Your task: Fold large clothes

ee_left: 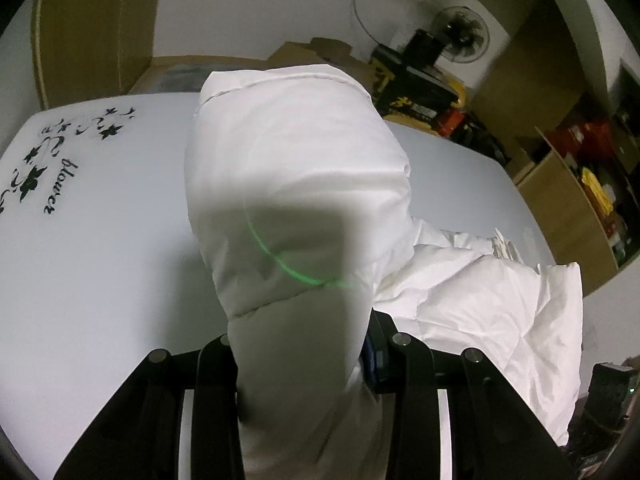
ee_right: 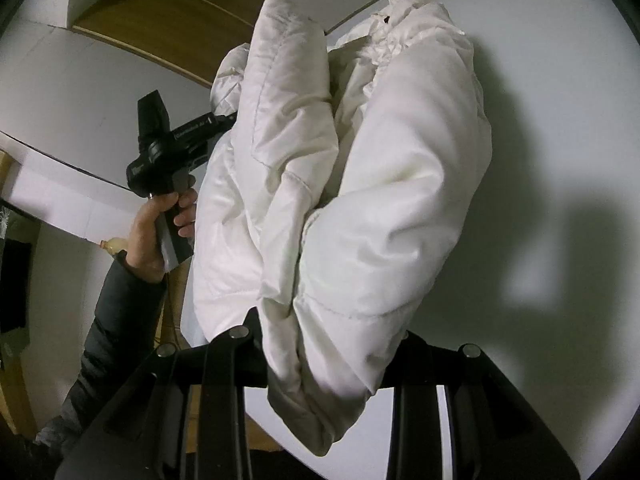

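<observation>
A white padded jacket (ee_left: 296, 168) is held up over a white table (ee_left: 100, 280). In the left wrist view my left gripper (ee_left: 308, 344) is shut on a thick fold of it, which covers the fingertips; the rest of the jacket (ee_left: 492, 312) lies bunched on the table to the right. In the right wrist view my right gripper (ee_right: 324, 344) is shut on another bunched part of the jacket (ee_right: 384, 184), lifted above the table (ee_right: 560, 160). The left gripper's body (ee_right: 168, 152) and the hand holding it show at the left, against the jacket.
The table carries a black flower print (ee_left: 44, 168) at its far left. Behind it stand cardboard boxes (ee_left: 316, 54), a fan (ee_left: 460, 34), black and yellow cases (ee_left: 416, 88) and a shelf of goods (ee_left: 588, 184). A dark-sleeved arm (ee_right: 108, 320) is at the lower left.
</observation>
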Tool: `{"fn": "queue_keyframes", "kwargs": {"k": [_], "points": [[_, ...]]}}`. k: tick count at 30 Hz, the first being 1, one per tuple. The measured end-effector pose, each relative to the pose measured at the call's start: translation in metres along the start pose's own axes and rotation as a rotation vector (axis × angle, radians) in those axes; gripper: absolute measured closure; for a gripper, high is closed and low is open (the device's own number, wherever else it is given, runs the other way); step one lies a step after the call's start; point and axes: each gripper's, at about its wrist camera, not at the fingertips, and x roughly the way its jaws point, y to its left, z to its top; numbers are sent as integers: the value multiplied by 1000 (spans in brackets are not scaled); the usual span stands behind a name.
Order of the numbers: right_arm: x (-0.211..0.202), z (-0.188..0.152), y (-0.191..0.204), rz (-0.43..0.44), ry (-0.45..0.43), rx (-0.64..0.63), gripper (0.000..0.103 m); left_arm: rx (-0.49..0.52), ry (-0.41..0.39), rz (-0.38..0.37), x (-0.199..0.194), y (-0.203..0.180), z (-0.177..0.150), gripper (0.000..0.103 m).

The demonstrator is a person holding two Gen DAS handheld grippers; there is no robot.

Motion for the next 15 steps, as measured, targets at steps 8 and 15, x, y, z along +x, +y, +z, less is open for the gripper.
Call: {"fn": "queue_keyframes", "kwargs": {"k": [8,15], "points": [[44,1,-7,7,15,144,42,73,6,48,33,-12,-17,55],[12,15,-2,-51,-96,153,19,40,-70,136,-11,-10,-27,18]]}}
